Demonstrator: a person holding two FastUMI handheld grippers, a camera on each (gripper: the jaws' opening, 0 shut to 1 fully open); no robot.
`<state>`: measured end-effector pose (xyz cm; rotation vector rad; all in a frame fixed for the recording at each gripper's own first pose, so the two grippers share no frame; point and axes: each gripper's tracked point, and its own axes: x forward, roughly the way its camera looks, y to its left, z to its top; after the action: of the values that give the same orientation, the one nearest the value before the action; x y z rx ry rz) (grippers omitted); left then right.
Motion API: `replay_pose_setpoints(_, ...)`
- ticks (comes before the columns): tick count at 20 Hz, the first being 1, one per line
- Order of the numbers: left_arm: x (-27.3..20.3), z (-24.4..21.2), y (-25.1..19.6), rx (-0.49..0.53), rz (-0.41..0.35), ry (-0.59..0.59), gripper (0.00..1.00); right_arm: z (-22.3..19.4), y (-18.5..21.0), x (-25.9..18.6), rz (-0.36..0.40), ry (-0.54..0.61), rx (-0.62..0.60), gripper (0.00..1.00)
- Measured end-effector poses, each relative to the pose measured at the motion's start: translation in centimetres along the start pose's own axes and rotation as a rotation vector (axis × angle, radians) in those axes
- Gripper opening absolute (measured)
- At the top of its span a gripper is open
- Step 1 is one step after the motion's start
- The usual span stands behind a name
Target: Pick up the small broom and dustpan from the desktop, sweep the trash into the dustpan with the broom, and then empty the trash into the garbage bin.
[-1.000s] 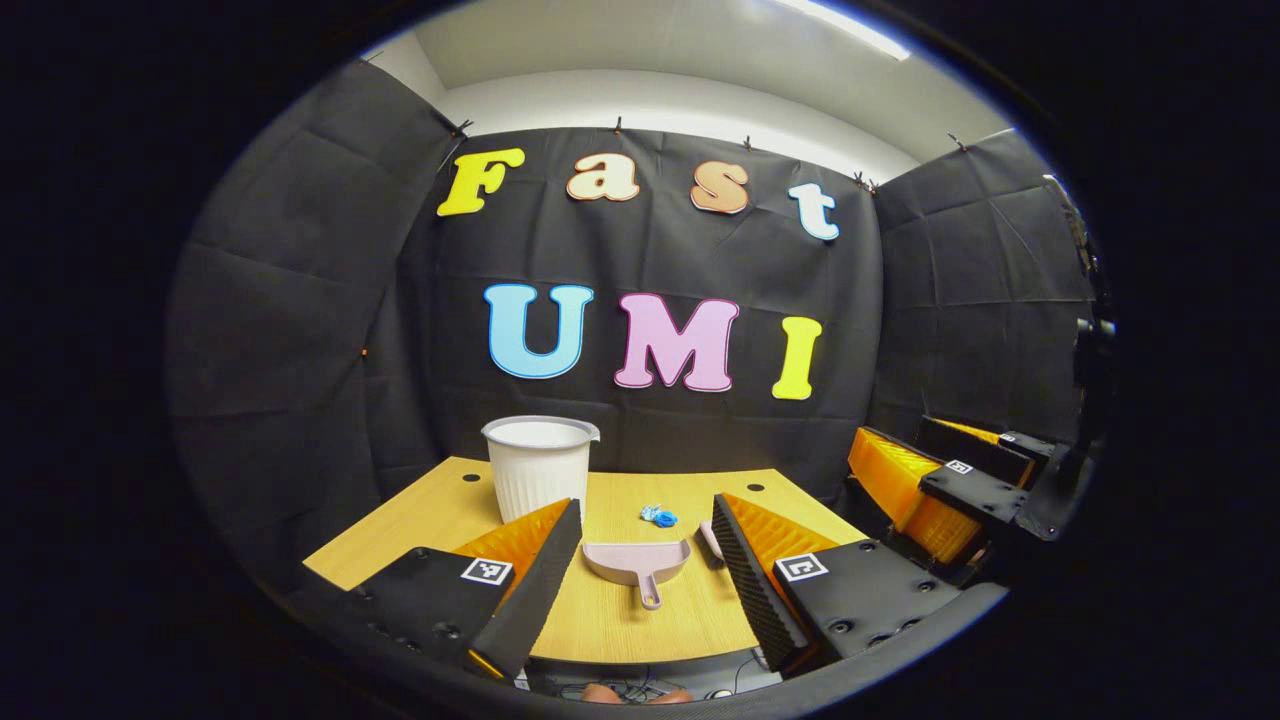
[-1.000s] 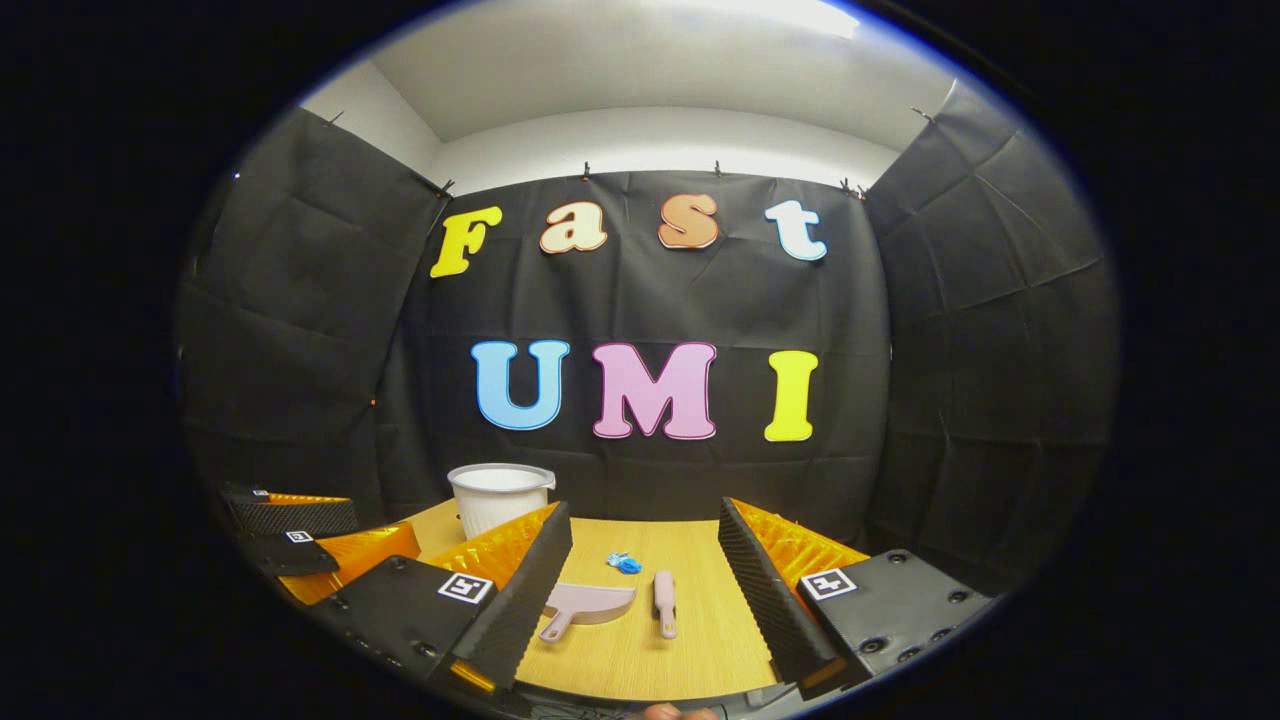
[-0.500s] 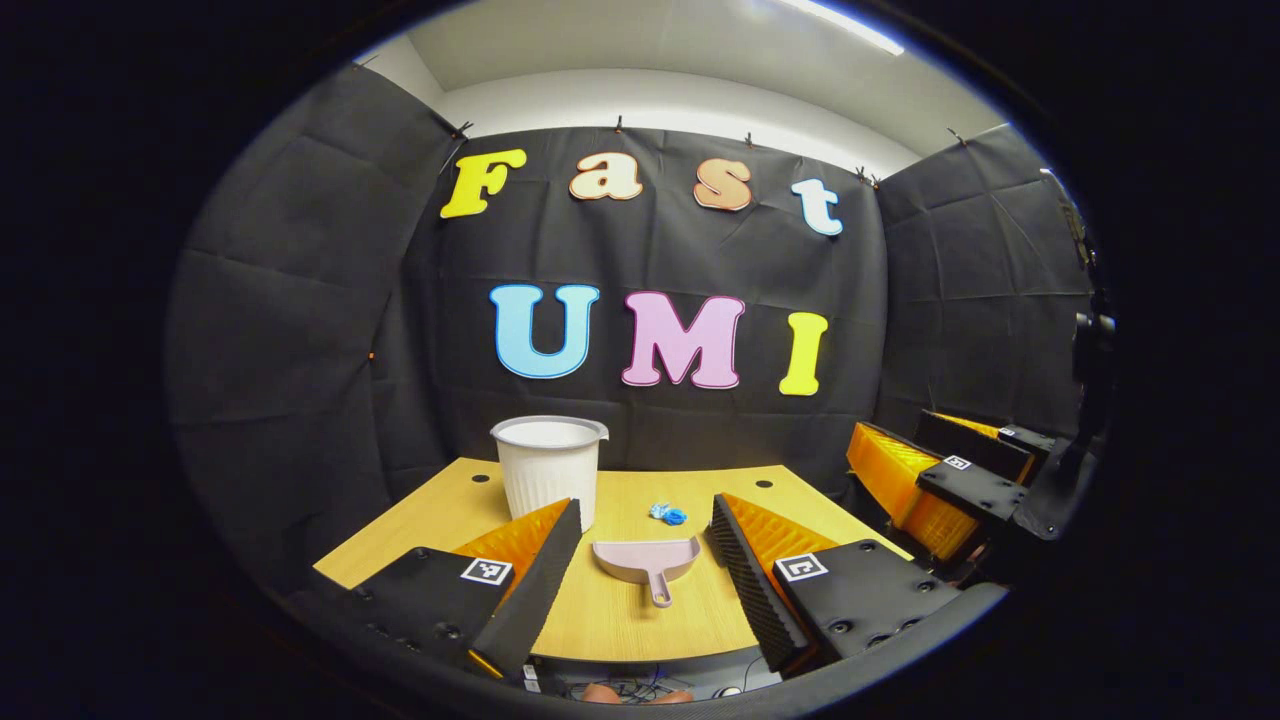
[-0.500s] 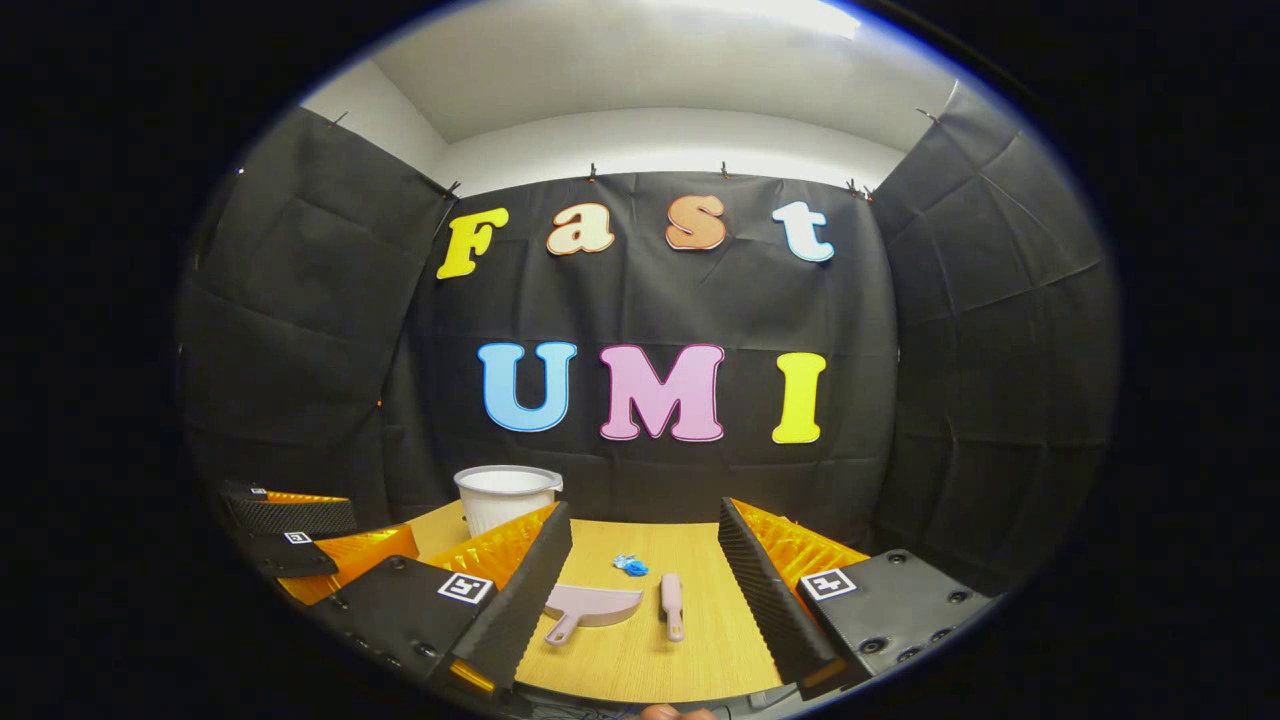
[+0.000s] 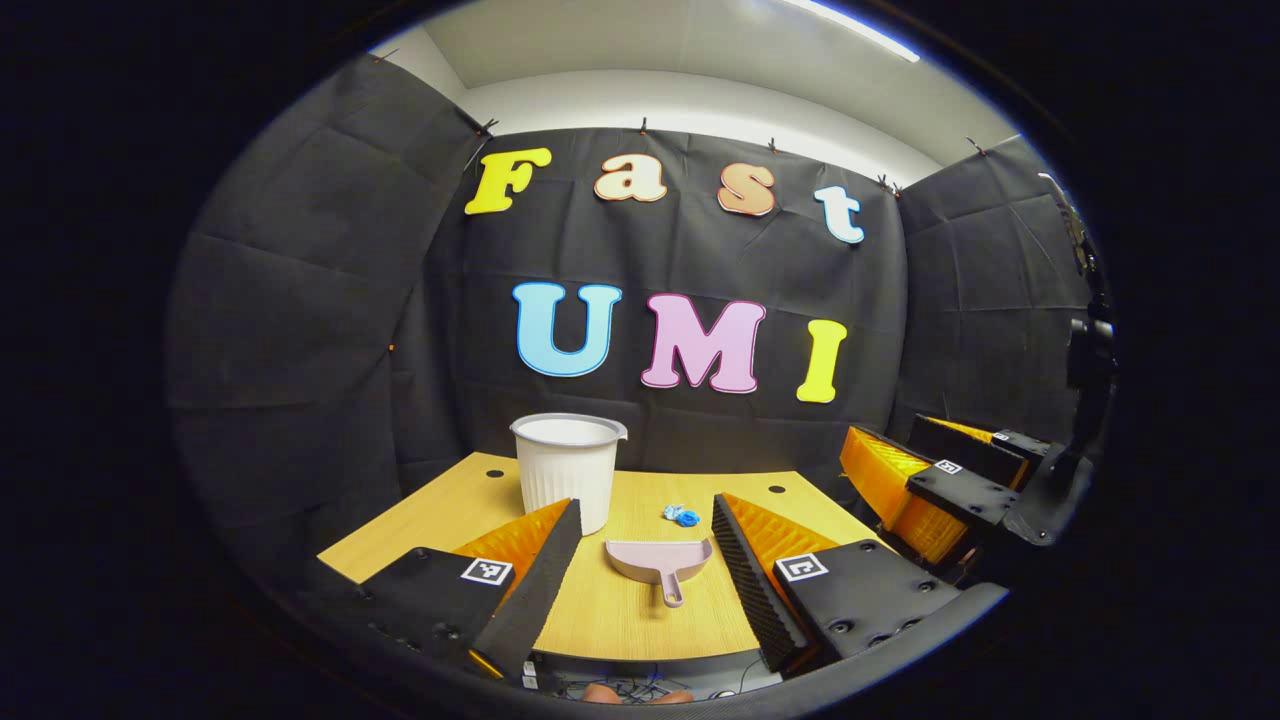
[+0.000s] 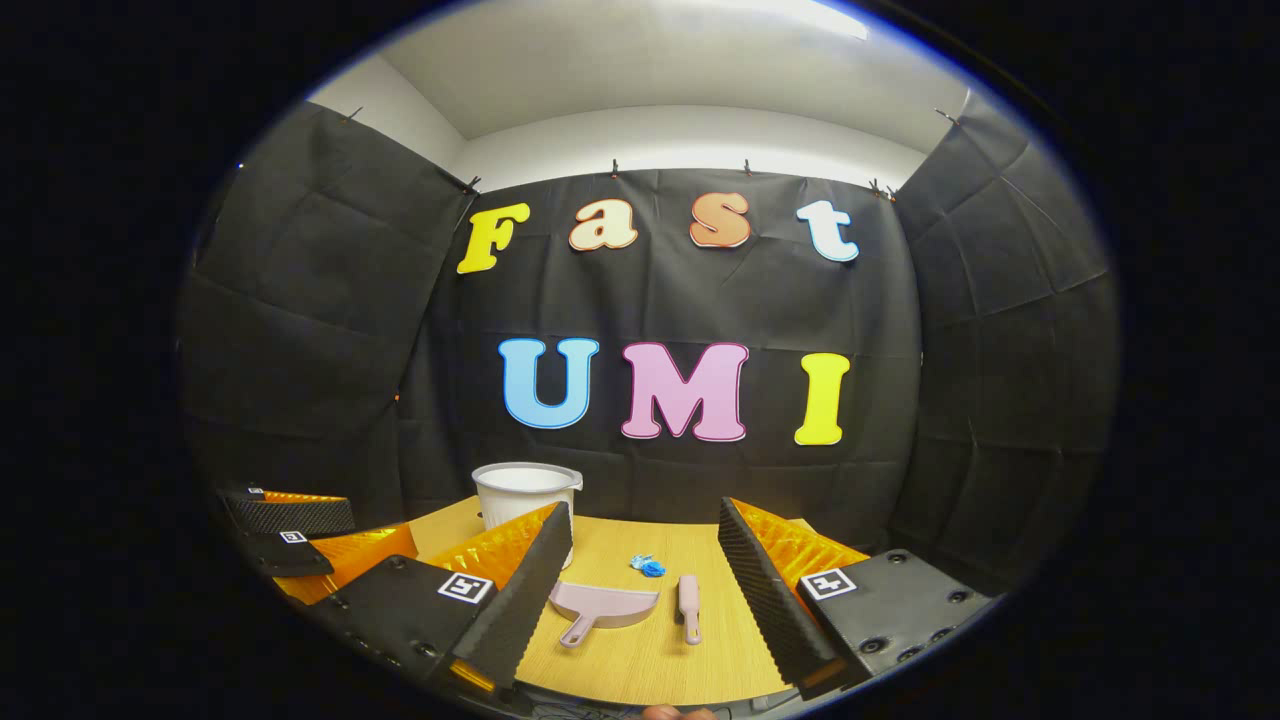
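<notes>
Meanwhile, both spread grippers, left gripper point(image 5: 640, 590) and right gripper point(image 6: 645, 600), hover empty, framing dustpan point(image 5: 660, 558) and broom point(image 6: 688, 606) at twelve o'clock, seemingly for pickup.

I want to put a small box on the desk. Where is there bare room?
Bare wood lies on the desk left of the garbage bin, and at the near edge in front of the dustpan and broom. The middle is crowded: blue trash sits just behind both tools.

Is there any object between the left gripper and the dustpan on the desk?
Nothing visible blocks it. The left gripper is open, and the dustpan lies on bare desk straight ahead between its fingers, handle toward it. The white bin stands farther back, left.
</notes>
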<state>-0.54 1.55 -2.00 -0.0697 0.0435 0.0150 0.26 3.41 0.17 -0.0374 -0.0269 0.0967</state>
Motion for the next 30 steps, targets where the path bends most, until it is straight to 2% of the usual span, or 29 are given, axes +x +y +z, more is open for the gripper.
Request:
replay_pose_setpoints(2, 0.2, 0.1, 0.0, 0.003, -0.007, 0.001, 0.78, 0.0, -0.4, 0.1, -0.004, -0.001, 0.001, 0.95)
replay_pose_setpoints(3, 0.2, 0.1, -0.1, 0.006, -0.009, -0.004, 0.78, -0.1, -0.5, 0.2, -0.011, -0.003, 0.005, 0.91)
replay_pose_setpoints(4, 0.4, 0.1, 0.0, 0.01, -0.006, 0.0, 0.75, -0.5, -0.7, 0.4, -0.018, 0.004, 0.011, 0.91)
replay_pose_setpoints(5, 0.6, -0.1, 0.2, 0.01, -0.003, 0.007, 0.76, -0.9, -0.7, 0.4, -0.017, 0.02, 0.017, 0.95)
replay_pose_setpoints(6, 0.6, -0.1, 0.0, 0.01, -0.009, 0.006, 0.78, -1.1, -0.7, 0.6, -0.02, 0.025, 0.023, 0.91)
replay_pose_setpoints(9, 0.9, -0.3, 0.4, 0.013, -0.011, 0.006, 0.8, -1.8, -1.1, 0.9, -0.038, 0.045, 0.062, 0.95)
replay_pose_setpoints(10, 1.0, -0.5, 0.7, 0.007, -0.004, 0.013, 0.78, -2.1, -1.3, 0.8, -0.04, 0.053, 0.057, 0.91)
replay_pose_setpoints(11, 1.0, -0.6, 0.7, -0.005, -0.008, 0.018, 0.78, -2.2, -1.3, 0.8, -0.043, 0.057, 0.046, 0.91)
replay_pose_setpoints(12, 1.1, -0.6, 0.5, -0.017, -0.016, 0.022, 0.78, -2.2, -1.5, 0.8, -0.043, 0.057, 0.036, 0.95)
replay_pose_setpoints(13, 1.1, -0.8, 0.4, -0.027, -0.019, 0.027, 0.8, -2.1, -1.5, 0.8, -0.043, 0.052, 0.031, 0.95)
replay_pose_setpoints(16, 1.6, -0.5, 0.5, -0.029, -0.013, 0.031, 0.78, -1.4, -1.6, 1.0, -0.048, 0.029, 0.03, 0.95)
replay_pose_setpoints(17, 1.6, -0.3, 0.7, -0.026, -0.012, 0.027, 0.78, -1.5, -1.5, 1.3, -0.046, 0.029, 0.029, 0.91)
replay_pose_setpoints(19, 1.9, 0.1, 1.1, -0.021, -0.009, 0.019, 0.8, -1.4, -1.2, 1.7, -0.038, 0.029, 0.029, 0.91)
replay_pose_setpoints(20, 2.1, 0.0, 1.2, -0.024, -0.009, 0.022, 0.76, -1.2, -1.2, 1.9, -0.039, 0.025, 0.026, 0.95)
replay_pose_setpoints(21, 2.0, -0.3, 1.3, -0.031, -0.007, 0.031, 0.75, -1.0, -1.3, 1.8, -0.041, 0.019, 0.023, 0.95)
replay_pose_setpoints(23, 2.0, -0.6, 1.2, -0.054, -0.012, 0.042, 0.78, -0.7, -1.5, 1.9, -0.044, 0.01, 0.018, 0.95)
replay_pose_setpoints(24, 1.9, -0.8, 1.2, -0.064, -0.018, 0.047, 0.78, -0.8, -1.5, 2.0, -0.044, 0.011, 0.014, 0.91)
replay_pose_setpoints(25, 1.8, -1.0, 1.3, -0.067, -0.017, 0.051, 0.78, -0.8, -1.5, 2.0, -0.046, 0.014, 0.01, 0.95)
replay_pose_setpoints(29, 1.8, -1.1, 1.2, -0.064, -0.022, 0.056, 0.78, -1.2, -1.7, 1.7, -0.05, 0.03, 0.008, 0.95)
replay_pose_setpoints(30, 1.8, -1.2, 1.1, -0.064, -0.026, 0.056, 0.78, -1.0, -1.8, 1.5, -0.052, 0.03, 0.002, 0.91)
